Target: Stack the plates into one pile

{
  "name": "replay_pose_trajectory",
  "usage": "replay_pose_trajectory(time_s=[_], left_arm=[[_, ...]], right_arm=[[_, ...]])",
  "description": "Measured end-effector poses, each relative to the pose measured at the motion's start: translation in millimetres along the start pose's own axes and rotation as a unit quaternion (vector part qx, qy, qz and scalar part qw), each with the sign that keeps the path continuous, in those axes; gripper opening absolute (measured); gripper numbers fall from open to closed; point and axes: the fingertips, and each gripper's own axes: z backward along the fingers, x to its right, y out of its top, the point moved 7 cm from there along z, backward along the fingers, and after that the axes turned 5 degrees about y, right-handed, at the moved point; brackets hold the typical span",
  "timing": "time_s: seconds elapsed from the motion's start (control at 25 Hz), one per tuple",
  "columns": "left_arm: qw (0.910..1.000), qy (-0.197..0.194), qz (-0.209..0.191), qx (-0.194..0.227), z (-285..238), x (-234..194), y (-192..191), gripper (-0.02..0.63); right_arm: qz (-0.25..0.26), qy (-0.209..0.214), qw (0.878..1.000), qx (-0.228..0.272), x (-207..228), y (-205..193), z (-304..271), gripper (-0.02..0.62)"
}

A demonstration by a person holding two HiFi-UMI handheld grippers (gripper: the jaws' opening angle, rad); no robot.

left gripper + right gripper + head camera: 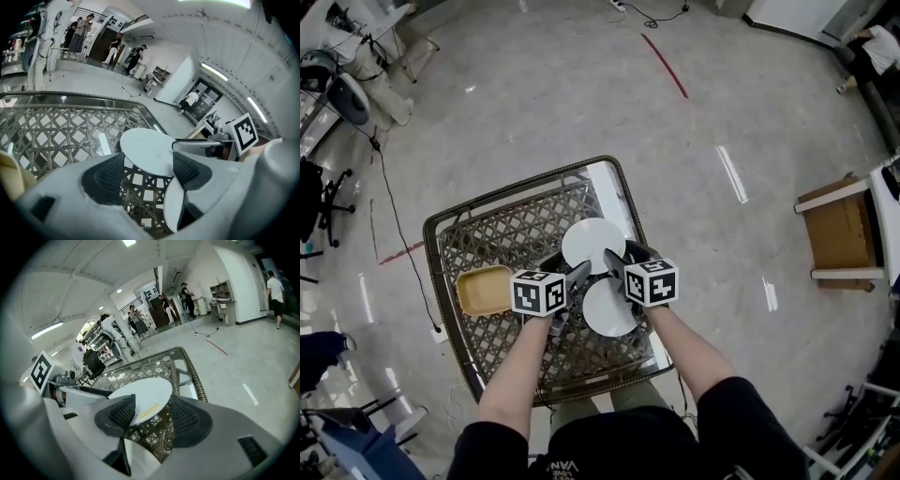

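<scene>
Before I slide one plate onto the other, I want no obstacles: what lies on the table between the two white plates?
Nothing: only bare woven tabletop separates the far plate and the near plate, as the right gripper view shows.

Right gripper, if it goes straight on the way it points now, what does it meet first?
Probably the near rim of the farther round white plate on the woven wicker table, though depth is unclear.

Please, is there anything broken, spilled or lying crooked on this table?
Nothing stands out. The far plate and the near plate lie flat side by side on the lattice table, whole, not yet stacked. The tan dish sits to their left. The left claw and right claw are open and empty.
</scene>
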Motion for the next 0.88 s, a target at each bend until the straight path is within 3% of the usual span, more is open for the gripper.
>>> replay_pose_trajectory(time_s=[0.52, 0.88], left_arm=[[0.9978, -0.035, -0.056, -0.006, 49, 43, -37, 0.321], [0.9919, -0.064, -0.099, -0.048, 55, 60, -76, 0.321]], right_arm=[[0.000, -0.033, 0.999, 0.023, -44, -52, 74, 0.218], [-0.033, -0.082, 0.996, 0.030, -56, -100, 101, 0.218]])
